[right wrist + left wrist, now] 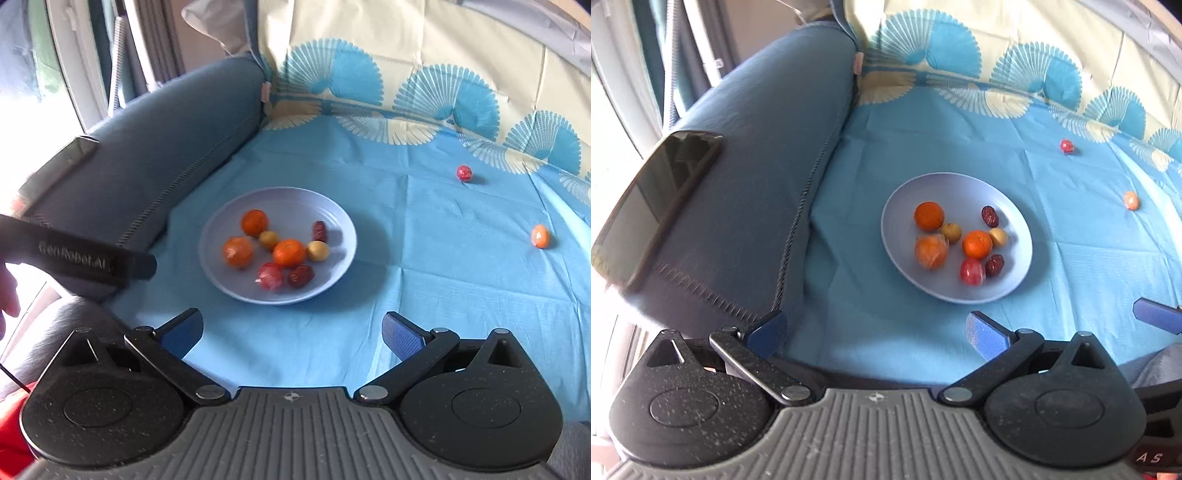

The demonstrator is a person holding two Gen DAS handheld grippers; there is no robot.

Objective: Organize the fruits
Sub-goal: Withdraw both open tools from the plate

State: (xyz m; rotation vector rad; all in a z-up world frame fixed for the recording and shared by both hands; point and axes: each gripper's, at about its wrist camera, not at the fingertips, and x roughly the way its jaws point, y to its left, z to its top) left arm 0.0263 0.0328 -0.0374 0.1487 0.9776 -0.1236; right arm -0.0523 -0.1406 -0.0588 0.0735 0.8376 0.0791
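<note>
Open blue sheet (424,266) stretches from the plate (218,273) toward three o'clock; a grey-blue bolster (155,155) walls off the nine o'clock side, a dark phone (653,206) lying on it. The left gripper (875,332) and right gripper (291,332) both hang released, nothing between their fingers, at the plate's six o'clock. The pale plate holds oranges, brown dates and small yellowish fruits; a red fruit (464,172) and an orange fruit (540,235) lie apart at two and three o'clock.
</note>
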